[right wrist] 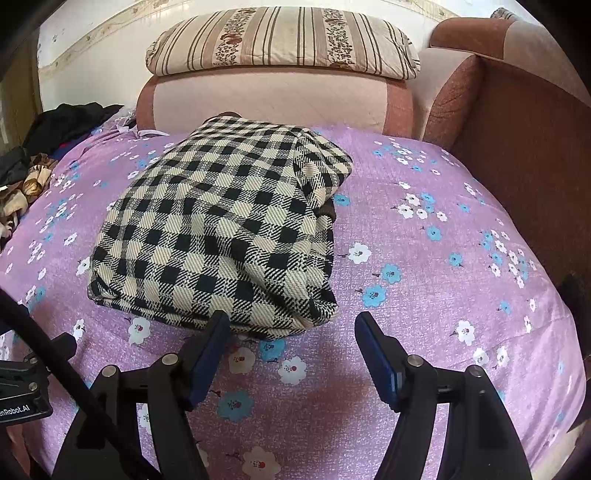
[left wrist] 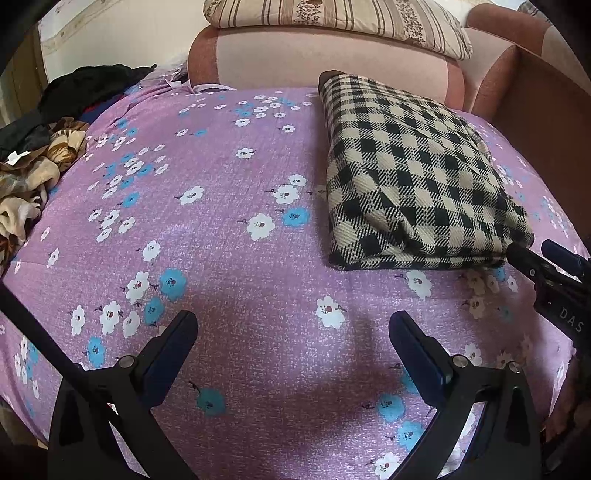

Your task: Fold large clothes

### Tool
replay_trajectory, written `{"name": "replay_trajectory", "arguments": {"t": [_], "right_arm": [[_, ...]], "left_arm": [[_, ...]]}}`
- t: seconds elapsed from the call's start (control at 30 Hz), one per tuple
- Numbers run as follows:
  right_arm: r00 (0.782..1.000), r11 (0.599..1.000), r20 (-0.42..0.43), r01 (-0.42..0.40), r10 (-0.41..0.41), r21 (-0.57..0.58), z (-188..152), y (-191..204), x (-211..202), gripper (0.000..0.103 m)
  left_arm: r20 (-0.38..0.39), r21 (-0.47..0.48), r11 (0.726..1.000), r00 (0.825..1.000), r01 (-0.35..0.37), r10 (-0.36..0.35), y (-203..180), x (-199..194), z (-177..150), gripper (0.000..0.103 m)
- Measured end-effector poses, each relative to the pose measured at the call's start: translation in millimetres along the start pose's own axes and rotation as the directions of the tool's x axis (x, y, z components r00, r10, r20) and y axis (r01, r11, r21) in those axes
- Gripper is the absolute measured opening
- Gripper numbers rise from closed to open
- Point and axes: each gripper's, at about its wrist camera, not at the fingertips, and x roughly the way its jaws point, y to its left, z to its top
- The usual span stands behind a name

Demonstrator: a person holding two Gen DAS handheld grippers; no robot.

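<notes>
A black-and-cream checked garment (left wrist: 413, 173) lies folded into a thick rectangle on the purple flowered bed sheet (left wrist: 221, 229). In the right wrist view the garment (right wrist: 221, 229) sits just ahead of my right gripper (right wrist: 293, 323), which is open and empty, its left fingertip close to the garment's near edge. My left gripper (left wrist: 293, 323) is open and empty over bare sheet, left of the garment. The right gripper also shows in the left wrist view (left wrist: 543, 258), at the garment's near right corner.
A pile of dark and brown-patterned clothes (left wrist: 40, 147) lies at the bed's left edge. A pink sofa back (left wrist: 314, 62) with a striped pillow (left wrist: 332, 18) stands behind the bed. A brown armrest (right wrist: 517, 129) borders the right side.
</notes>
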Motion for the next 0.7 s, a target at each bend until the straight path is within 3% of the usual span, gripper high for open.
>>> {"name": "replay_trajectory", "arguments": {"t": [0.7], "right_arm": [[1.0, 1.0, -0.002, 0.002, -0.002, -0.002, -0.2, 0.3, 1.4, 0.076]], "left_arm": [[-0.011, -0.006, 1.0, 1.0, -0.012, 0.012, -1.6, 3.8, -0.3, 0.103]]}}
